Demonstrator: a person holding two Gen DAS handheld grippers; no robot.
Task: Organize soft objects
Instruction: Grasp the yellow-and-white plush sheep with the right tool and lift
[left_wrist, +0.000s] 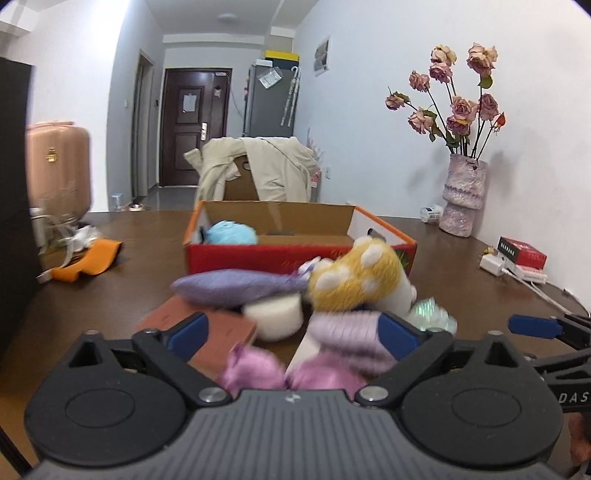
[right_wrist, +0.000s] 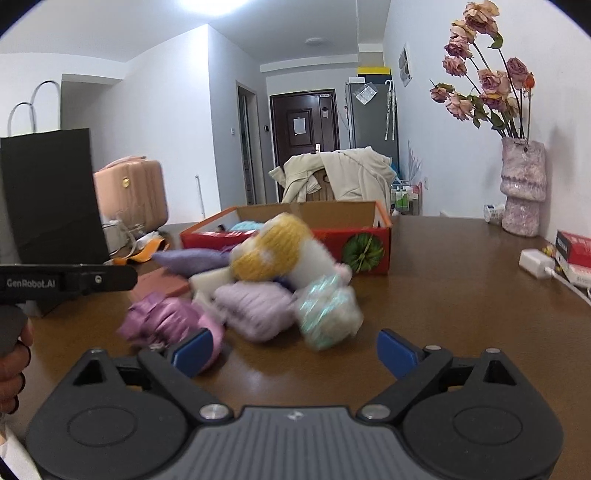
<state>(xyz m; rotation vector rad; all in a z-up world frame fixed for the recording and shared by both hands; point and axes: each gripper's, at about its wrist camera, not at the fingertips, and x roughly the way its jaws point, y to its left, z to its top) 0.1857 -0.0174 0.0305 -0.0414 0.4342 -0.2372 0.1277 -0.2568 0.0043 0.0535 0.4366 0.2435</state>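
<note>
Both your claws are spread wide with nothing pinched. Your left claw (left_wrist: 291, 334) sits right over the near end of the pile of soft stuff, with the shiny pink fabric piece (left_wrist: 251, 369) and the lilac knit bundle (left_wrist: 347, 332) between its blue pads, but the pads don't look like they're pressing on anything (it's blurry, so only fairly sure). Your right claw (right_wrist: 293, 352) hangs over bare brown worktop (right_wrist: 461, 306), just short of the pile, its left pad next to the pink fabric.

The pile sits in the middle of the worktop, right in front of the red cardboard box (left_wrist: 295, 254): a yellow plush with white spots (left_wrist: 351, 277) on top, a purple cushion (left_wrist: 229, 286) to its left, a white foam block (left_wrist: 273, 317) and an iridescent wrapped bundle (right_wrist: 325, 314) on the right. A light blue plush (left_wrist: 231, 232) is already inside the box. A vase of dried roses (left_wrist: 463, 195) stands by the wall.
</note>
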